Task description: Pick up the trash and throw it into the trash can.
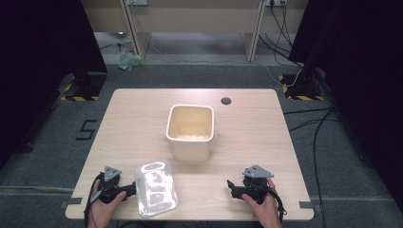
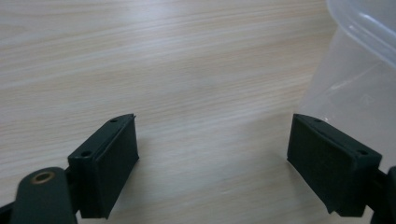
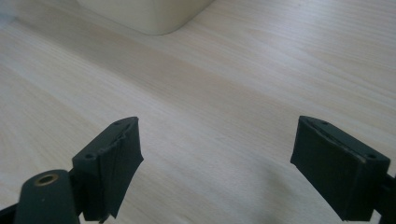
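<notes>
i see my left gripper (image 1: 129, 190) gaping, empty, just beside the clear lid (image 1: 156, 188); the cream tub (image 1: 190, 132) sits beyond the lid. my right gripper (image 1: 231, 186) gapes empty too, well apart from the lid.

– What colours are seen on the table (image 1: 247, 118)?
– Light wood with thin stripes is seen. A cream tub (image 1: 190, 130) and a see-through lid (image 1: 156, 187) are seen on it.
– And the left gripper (image 1: 129, 190) and right gripper (image 1: 231, 186)?
– Black is seen on both, with grey plates on top.

A black "5" is marked on the floor (image 1: 85, 129).
</notes>
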Tool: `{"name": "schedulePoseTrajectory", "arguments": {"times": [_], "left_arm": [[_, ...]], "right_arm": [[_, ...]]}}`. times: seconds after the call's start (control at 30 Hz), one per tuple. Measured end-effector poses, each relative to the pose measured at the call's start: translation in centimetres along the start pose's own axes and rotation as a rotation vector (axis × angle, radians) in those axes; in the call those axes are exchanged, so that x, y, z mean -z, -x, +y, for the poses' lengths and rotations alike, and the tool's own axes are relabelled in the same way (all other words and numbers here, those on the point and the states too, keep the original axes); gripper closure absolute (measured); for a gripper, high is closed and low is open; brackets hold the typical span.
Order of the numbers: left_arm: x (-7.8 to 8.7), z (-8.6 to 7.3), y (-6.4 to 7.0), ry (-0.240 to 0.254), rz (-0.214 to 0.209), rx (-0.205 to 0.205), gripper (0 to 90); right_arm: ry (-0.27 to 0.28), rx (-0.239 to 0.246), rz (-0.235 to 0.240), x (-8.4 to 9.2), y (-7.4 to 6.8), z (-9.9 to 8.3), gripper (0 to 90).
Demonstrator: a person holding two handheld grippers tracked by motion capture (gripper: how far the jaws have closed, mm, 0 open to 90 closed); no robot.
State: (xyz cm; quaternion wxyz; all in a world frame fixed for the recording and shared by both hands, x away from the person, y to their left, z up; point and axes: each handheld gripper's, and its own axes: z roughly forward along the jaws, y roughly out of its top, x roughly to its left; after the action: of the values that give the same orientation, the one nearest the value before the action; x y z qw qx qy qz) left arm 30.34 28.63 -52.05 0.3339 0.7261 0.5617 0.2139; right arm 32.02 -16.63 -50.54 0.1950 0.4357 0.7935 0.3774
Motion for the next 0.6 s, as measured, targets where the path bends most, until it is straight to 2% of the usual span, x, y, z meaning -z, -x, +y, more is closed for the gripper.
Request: {"name": "schedulePoseTrajectory", "arguments": {"times": [0.2,0.33,0.37,0.4,0.5,0.6], "left_arm": [[-0.9,0.7,3.4,0.003,-0.071,-0.058,15.8],[-1.8,1.4,5.3,0.007,-0.094,-0.088,16.4],[-1.8,1.4,5.3,0.007,-0.094,-0.088,16.4],[-2.2,1.7,6.1,0.004,-0.108,-0.107,16.3],[-2.9,2.2,7.2,-0.004,-0.117,-0.129,16.3],[-3.2,2.5,7.9,-0.006,-0.128,-0.137,16.3]], "right_arm": [[0.005,0.004,0.02,0.0,-0.4,0.0,18.2],[0.011,-0.002,0.041,0.2,-0.6,0.0,18.8],[0.011,-0.002,0.041,0.2,-0.6,0.0,18.8],[0.005,-0.002,0.047,0.1,-0.7,0.0,18.8],[0.0,-0.002,0.053,-0.1,-0.9,0.0,19.1],[-0.006,0.003,0.062,-0.1,-1.2,-0.1,19.3]]}}
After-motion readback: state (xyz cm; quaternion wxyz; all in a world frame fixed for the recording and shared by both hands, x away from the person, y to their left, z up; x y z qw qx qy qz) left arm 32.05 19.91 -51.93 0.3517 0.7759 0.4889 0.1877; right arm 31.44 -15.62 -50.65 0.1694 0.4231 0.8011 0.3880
